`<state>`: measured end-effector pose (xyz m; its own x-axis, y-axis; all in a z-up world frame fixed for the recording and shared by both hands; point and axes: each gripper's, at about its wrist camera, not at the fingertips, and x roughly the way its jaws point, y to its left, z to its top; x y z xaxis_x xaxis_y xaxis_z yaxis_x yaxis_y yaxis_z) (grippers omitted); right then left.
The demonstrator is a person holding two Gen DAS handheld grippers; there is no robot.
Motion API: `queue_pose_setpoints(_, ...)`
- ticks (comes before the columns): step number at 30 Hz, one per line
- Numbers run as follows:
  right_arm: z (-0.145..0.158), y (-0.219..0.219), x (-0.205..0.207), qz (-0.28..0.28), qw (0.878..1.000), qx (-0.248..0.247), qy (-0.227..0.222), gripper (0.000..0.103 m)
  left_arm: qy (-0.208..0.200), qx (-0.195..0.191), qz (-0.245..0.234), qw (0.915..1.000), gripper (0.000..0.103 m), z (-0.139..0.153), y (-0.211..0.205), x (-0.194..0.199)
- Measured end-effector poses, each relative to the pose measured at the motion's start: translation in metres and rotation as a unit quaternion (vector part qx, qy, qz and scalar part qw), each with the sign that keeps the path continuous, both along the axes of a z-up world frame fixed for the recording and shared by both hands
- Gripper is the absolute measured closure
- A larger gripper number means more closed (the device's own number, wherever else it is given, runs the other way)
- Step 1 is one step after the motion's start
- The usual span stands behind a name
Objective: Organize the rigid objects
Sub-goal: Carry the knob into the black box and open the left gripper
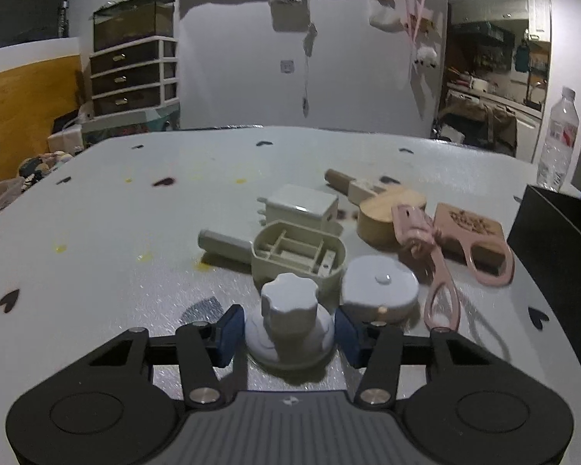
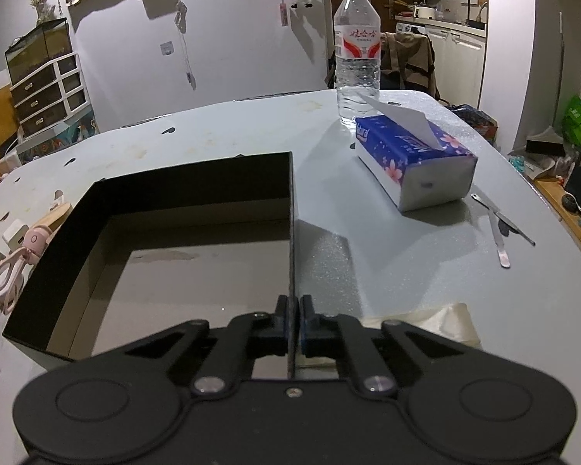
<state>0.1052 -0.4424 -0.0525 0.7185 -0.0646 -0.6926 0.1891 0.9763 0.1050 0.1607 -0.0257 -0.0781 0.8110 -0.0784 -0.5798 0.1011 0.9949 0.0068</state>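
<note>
My left gripper sits low on the table, its blue pads against the round base of a white knob-topped piece, one on each side. Just beyond it lie a white round disc, a beige open plastic case, a white charger, pink scissors and an engraved wooden block. In the right wrist view my right gripper is shut on the thin right wall of an open, empty black box.
The black box's corner stands right of the pile. A water bottle, a blue tissue pack and thin metal tools lie right of the box. The grey table top carries small stains.
</note>
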Motion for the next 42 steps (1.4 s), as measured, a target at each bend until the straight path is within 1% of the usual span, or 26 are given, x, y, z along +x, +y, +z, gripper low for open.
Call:
queue_pose_setpoints(6,0.002,0.004,0.001,-0.006,1.0,-0.002,0.009,0.098,-0.016,-0.002,-0.012,0.9998,0.051,0.015,0.0,-0.009)
queue_pose_setpoints(11,0.002,0.011,-0.001,-0.005,1.0,-0.011,0.012,0.098,-0.038,-0.017,-0.029,0.9987,0.051,0.039,-0.002,-0.024)
queue_pose_setpoints(14,0.001,0.013,-0.002,-0.009,1.0,-0.014,0.009,0.098,-0.048,-0.035,-0.059,0.9965,0.051,0.055,-0.013,-0.029)
queue_pose_setpoints(17,0.001,0.011,-0.002,-0.017,1.0,-0.005,0.008,0.098,-0.049,-0.054,-0.097,0.9926,0.051,0.071,-0.034,-0.028)
queue_pose_setpoints(20,0.0,0.011,-0.002,-0.019,1.0,-0.004,0.007,0.098,-0.043,-0.078,-0.147,0.9851,0.051,0.086,-0.063,-0.022)
queue_pose_setpoints(24,0.0,0.01,-0.001,-0.016,1.0,-0.004,0.007,0.098,-0.023,-0.098,-0.213,0.9719,0.051,0.096,-0.111,-0.01)
queue_pose_setpoints(27,0.0,0.011,-0.001,-0.015,1.0,-0.008,0.008,0.098,0.0,-0.108,-0.257,0.9604,0.051,0.094,-0.15,0.002)
queue_pose_setpoints(30,0.0,0.011,0.0,-0.012,1.0,-0.008,0.009,0.098,0.034,-0.118,-0.286,0.9504,0.051,0.085,-0.188,0.019)
queue_pose_setpoints(35,0.0,0.018,0.002,0.003,1.0,-0.018,0.012,0.098,0.09,-0.119,-0.297,0.9431,0.051,0.06,-0.242,0.045)
queue_pose_setpoints(37,0.0,0.019,0.003,0.01,1.0,-0.021,0.013,0.098,0.112,-0.124,-0.299,0.9396,0.051,0.05,-0.259,0.058)
queue_pose_setpoints(38,0.0,0.019,0.004,0.012,1.0,-0.02,0.013,0.098,0.121,-0.127,-0.3,0.9378,0.051,0.049,-0.263,0.061)
queue_pose_setpoints(42,0.002,0.017,0.007,0.013,1.0,-0.016,0.015,0.098,0.161,-0.123,-0.285,0.9368,0.051,0.035,-0.286,0.08)
